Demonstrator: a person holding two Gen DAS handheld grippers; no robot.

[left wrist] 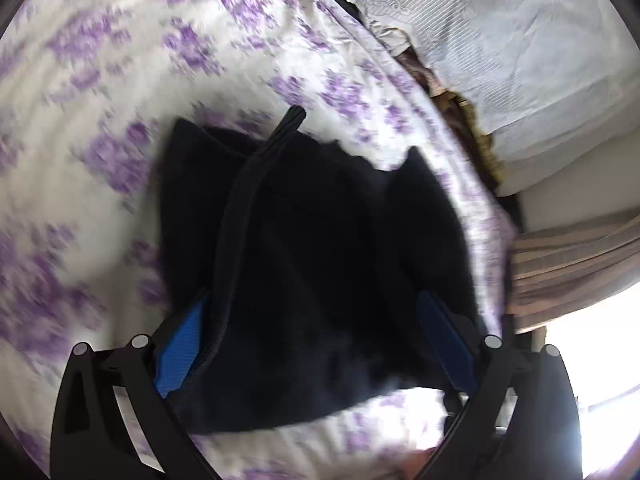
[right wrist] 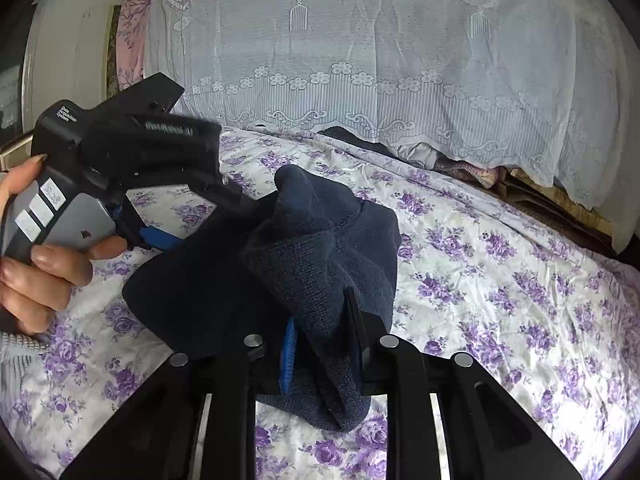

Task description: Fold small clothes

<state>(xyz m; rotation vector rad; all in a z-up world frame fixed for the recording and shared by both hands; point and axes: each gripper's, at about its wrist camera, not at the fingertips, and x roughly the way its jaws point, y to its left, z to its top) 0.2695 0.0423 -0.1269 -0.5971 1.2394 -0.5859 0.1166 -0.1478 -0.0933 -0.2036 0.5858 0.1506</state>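
A small dark navy knit garment [right wrist: 320, 256] lies bunched on a bed sheet with purple flowers [right wrist: 500, 264]. My right gripper [right wrist: 324, 344] is shut on a fold of it and lifts that part off the sheet. My left gripper [left wrist: 312, 320] stands wide open over the garment [left wrist: 312, 248], with the cloth between its blue pads [left wrist: 180, 344]; a ribbed hem runs along the left pad. The left gripper also shows in the right wrist view [right wrist: 160, 236], held by a hand, its fingers at the garment's far left edge. The left wrist view is blurred by motion.
A white lace cover [right wrist: 380, 64] drapes over things along the far side of the bed. Brown and striped cloth [left wrist: 576, 264] lies past the bed's right edge. A pink floral curtain [right wrist: 134, 20] hangs at the back left.
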